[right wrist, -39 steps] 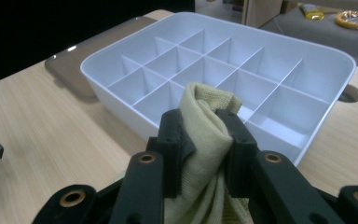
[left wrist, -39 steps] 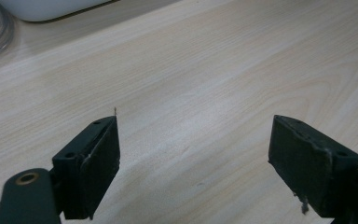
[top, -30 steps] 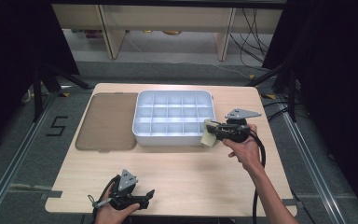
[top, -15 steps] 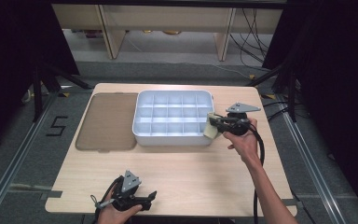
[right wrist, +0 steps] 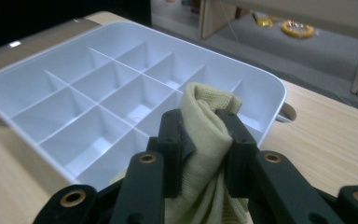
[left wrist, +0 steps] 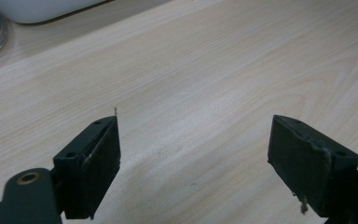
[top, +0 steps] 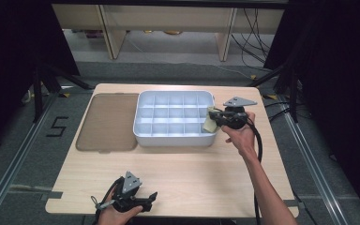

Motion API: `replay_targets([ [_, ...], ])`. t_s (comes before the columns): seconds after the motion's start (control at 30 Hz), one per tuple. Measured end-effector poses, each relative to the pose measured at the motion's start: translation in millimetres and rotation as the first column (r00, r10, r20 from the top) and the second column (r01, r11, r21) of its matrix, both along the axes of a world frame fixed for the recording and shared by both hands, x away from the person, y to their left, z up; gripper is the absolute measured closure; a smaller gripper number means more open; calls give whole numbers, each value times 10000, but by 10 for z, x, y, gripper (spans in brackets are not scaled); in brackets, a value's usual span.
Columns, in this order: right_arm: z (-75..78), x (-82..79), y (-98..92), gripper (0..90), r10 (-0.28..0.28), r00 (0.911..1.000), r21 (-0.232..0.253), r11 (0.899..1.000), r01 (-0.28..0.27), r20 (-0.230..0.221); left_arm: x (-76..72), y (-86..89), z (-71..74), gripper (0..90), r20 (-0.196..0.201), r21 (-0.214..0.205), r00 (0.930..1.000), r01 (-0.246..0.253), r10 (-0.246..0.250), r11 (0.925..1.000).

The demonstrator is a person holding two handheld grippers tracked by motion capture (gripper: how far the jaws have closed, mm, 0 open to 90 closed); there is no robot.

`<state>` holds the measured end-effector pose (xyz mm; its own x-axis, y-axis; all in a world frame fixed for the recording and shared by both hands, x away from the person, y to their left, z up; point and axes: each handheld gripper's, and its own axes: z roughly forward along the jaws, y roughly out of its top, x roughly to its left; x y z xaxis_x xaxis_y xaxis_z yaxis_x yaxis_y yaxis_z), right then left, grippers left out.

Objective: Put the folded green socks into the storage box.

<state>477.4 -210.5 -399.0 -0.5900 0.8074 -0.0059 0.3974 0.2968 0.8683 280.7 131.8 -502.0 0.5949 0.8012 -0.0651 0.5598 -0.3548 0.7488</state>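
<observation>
Centre-right of the high view: right gripper (top: 214, 120) at the right rim of the tray, jaws pointing left over its edge
Right fingers: nearly together, pinched on a bunched pale yellow cloth (right wrist: 205, 135); pads (right wrist: 176, 140) press it from both sides, fold sticks up above the tips
Cloth place: right gripper view shows it over the tray's near compartments; touching the tray or not, cannot tell
Tray: white divided tray (top: 143, 133), centre of the wooden table (top: 206, 173), compartments look bare
Lower left of the high view: left gripper (top: 143, 200) near the table's front edge, in the person's hand
Left fingers: wide apart, nothing between them; left gripper view shows bare wood in the gap, pads (left wrist: 100, 163) clear of everything
Left of tray: brownish see-through lid (top: 108, 122) lying flat, just beside the tray
</observation>
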Motion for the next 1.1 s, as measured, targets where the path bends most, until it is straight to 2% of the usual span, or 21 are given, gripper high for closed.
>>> replay_targets([
  [0.07,52,172,14,730,-317,9994,-509,9982,309,-153,-18,-1,14,169,76,55,10000,-31,30,10000],
  [0.13,145,291,52,730,-479,9985,-585,9972,462,-281,-33,17,25,169,153,34,9999,50,-50,10000],
  [0.17,209,344,80,730,-431,9990,-699,9967,422,-102,-34,25,26,169,125,24,9999,57,-58,10000],
  [0.23,274,350,115,730,-430,9987,-865,9954,406,-263,-26,59,21,169,66,79,9998,196,-197,9998],
  [0.27,283,351,145,730,-453,9989,-842,9955,441,-125,-24,57,12,169,61,26,10000,13,-13,10000],
  [0.3,302,335,174,731,-560,9979,-745,9958,534,-328,-26,55,9,169,-7,-113,10000,-4,4,9999],
  [0.33,307,345,172,731,-345,9992,-1093,9935,321,-195,-27,56,9,169,49,-60,10000,16,-16,10000],
  [0.4,272,336,221,730,-402,9988,-1092,9933,369,-284,-40,53,26,169,131,85,9997,195,-196,9998],
  [0.43,269,339,217,730,-291,9992,-1308,9911,253,-267,-48,40,27,169,126,-10,9998,156,-156,9999],
  [0.5,217,345,234,730,-312,9991,-1127,9932,277,-293,-52,39,38,169,187,158,9995,242,-245,9996],
  [0.53,210,333,236,731,-334,9982,-1245,9919,270,-500,-53,37,35,169,172,135,9996,228,-230,9996],
  [0.57,184,340,236,730,-246,9988,-1230,9922,194,-412,-49,38,34,169,137,127,9996,241,-243,9996],
  [0.6,176,327,246,730,-347,9978,-1159,9929,279,-571,-45,46,34,169,103,177,9995,287,-289,9994],
  [0.7,120,338,227,730,-306,9985,-1252,9918,248,-451,-36,53,30,169,112,153,9997,205,-207,9997],
  [0.73,118,320,234,730,-444,9956,-1103,9933,351,-830,-35,56,31,170,107,163,9997,214,-215,9996],
  [0.8,71,341,205,730,-311,9982,-1283,9914,243,-516,-36,44,20,169,159,-11,9998,79,-79,10000],
  [0.9,21,334,197,730,-248,9976,-1342,9908,160,-639,-33,45,12,169,95,-6,9999,-36,36,10000],
  [0.97,-13,317,214,730,-294,9961,-1298,9914,184,-830,-36,53,22,169,114,42,9999,84,-84,10000],
  [1.03,-45,327,212,730,-172,9973,-1448,9894,68,-707,-29,71,27,169,123,184,9997,209,-211,9996],
  [1.07,-75,330,227,730,-210,9980,-1296,9915,131,-601,-28,64,22,169,122,57,9999,113,-113,9999],
  [1.1,-73,317,228,730,-228,9966,-1429,9897,112,-794,-27,63,21,169,117,77,9999,33,-34,10000],
])
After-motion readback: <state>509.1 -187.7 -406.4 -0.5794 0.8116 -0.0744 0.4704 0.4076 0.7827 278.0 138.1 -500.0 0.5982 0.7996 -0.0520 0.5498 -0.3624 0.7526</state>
